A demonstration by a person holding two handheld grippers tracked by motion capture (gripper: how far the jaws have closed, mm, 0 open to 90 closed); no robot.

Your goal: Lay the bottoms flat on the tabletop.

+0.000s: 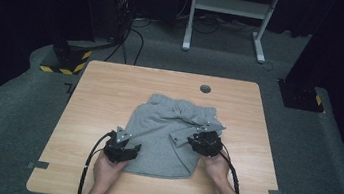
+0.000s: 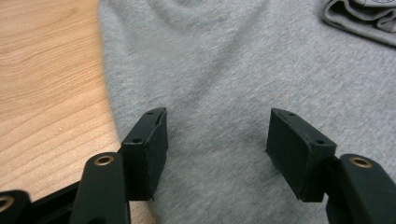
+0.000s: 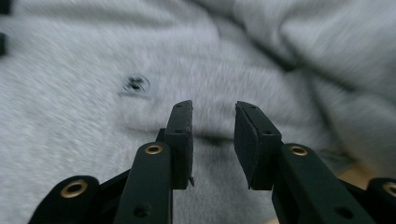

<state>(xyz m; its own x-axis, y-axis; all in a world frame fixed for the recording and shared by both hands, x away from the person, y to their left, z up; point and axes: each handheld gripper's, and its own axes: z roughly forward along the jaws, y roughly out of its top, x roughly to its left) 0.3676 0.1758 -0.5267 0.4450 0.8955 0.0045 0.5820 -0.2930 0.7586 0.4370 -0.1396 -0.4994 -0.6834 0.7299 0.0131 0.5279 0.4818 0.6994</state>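
Nearest the person, the left gripper [image 1: 122, 150] sits at the near-left corner of the grey shorts [image 1: 167, 137], which lie flat in the middle of the desk [image 1: 100, 87]. Its fingers [image 2: 152, 140] are spread wide with nothing between them. In the left gripper view they hover low over the cloth just inside its left edge, bare wood showing on the outer side. The garment stretches away from these fingers toward the far side of the desk, so its long axis runs roughly near to far, hem toward the person and bunched waistband [image 1: 183, 109] at the far end.

A little farther in, the right gripper [image 1: 206, 143] is over the right half of the shorts, where a fold or flap of fabric lies across the body of the garment. Its fingers [image 3: 180, 140] are parted by a narrow gap and pinch nothing; grey cloth lies directly under and ahead of them, with a small metal snap or eyelet [image 3: 135, 84] off to one side. The right gripper view is blurred, so the hand is likely in motion.

Both hands come in from the near edge with forearms angled inward. The right is nearer the folded part; the left is nearer the hem corner. The next pinch probably depends on each pair of fingers dropping straight onto the cloth below.
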